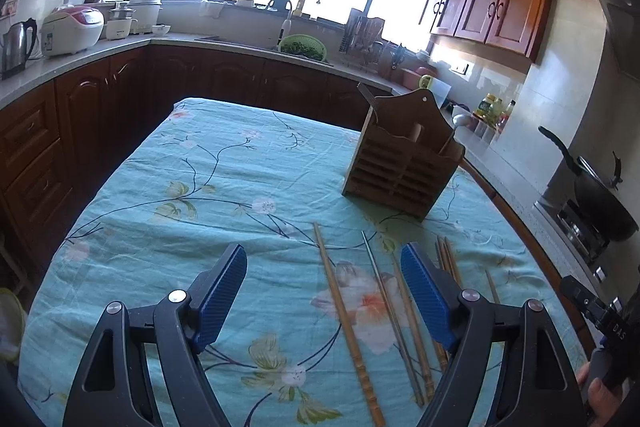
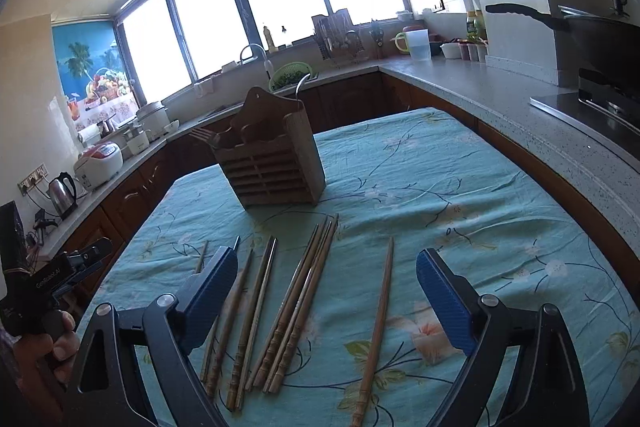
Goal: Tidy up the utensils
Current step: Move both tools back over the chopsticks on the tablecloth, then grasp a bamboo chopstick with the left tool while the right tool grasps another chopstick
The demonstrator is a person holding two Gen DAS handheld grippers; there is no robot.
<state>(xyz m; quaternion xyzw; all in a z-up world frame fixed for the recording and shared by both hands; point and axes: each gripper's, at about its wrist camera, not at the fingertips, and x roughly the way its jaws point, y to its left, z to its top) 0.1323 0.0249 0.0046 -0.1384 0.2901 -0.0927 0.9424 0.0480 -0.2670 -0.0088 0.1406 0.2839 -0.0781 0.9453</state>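
Observation:
Several wooden chopsticks (image 2: 296,311) lie side by side on the floral teal tablecloth (image 2: 440,187), with one chopstick (image 2: 378,323) lying apart to the right. A wooden slatted utensil holder (image 2: 276,167) stands upright beyond them, with a fork and a ladle handle in it. My right gripper (image 2: 324,263) is open and empty above the chopsticks. In the left wrist view the chopsticks (image 1: 348,327) lie between and right of my fingers, and the holder (image 1: 400,163) stands far right. My left gripper (image 1: 324,259) is open and empty.
Kitchen counters (image 2: 460,83) wrap around the table. A wok (image 1: 600,195) sits on the stove at right. A rice cooker (image 1: 72,31) and a kettle (image 1: 18,45) stand at left. The other hand-held gripper (image 1: 600,311) shows at the right edge.

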